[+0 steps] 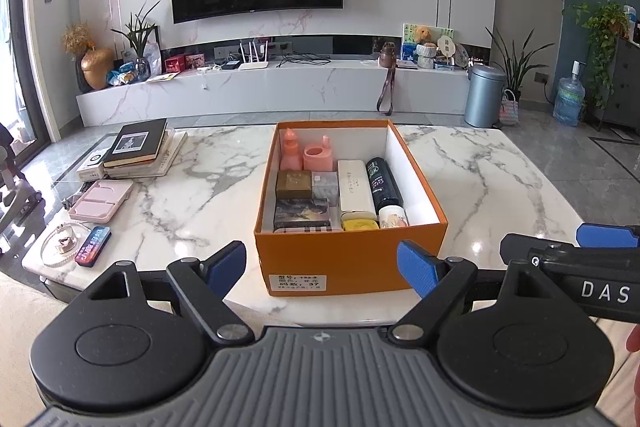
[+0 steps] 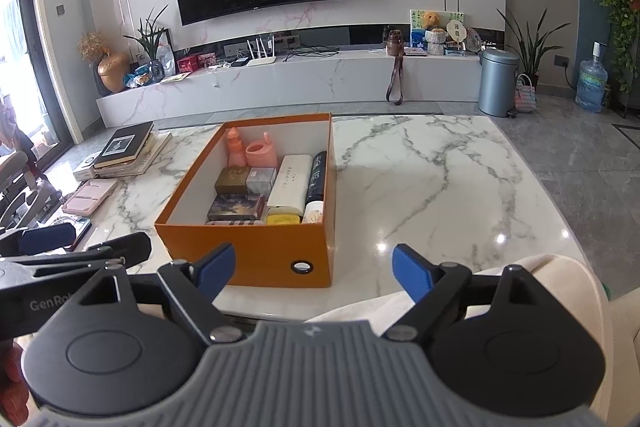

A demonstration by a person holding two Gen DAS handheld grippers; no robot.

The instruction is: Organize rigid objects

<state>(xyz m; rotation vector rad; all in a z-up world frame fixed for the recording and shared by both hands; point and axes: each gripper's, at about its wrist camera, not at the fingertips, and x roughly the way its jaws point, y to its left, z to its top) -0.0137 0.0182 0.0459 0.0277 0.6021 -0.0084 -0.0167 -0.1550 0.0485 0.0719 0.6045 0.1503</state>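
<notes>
Evidently packing looks finished: both the left gripper [image 1: 322,269] and right gripper [image 2: 314,271] gape wide, empty, with the orange box [image 1: 348,255] just ahead, filled; next, perhaps fetch the pink tray [image 1: 100,200] far left.

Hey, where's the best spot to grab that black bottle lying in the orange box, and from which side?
Probably from above, across the middle of the black bottle. It lies flat, pointing away, with the white case tight on its left but bare floor of the orange box on its right, giving one finger room.
</notes>
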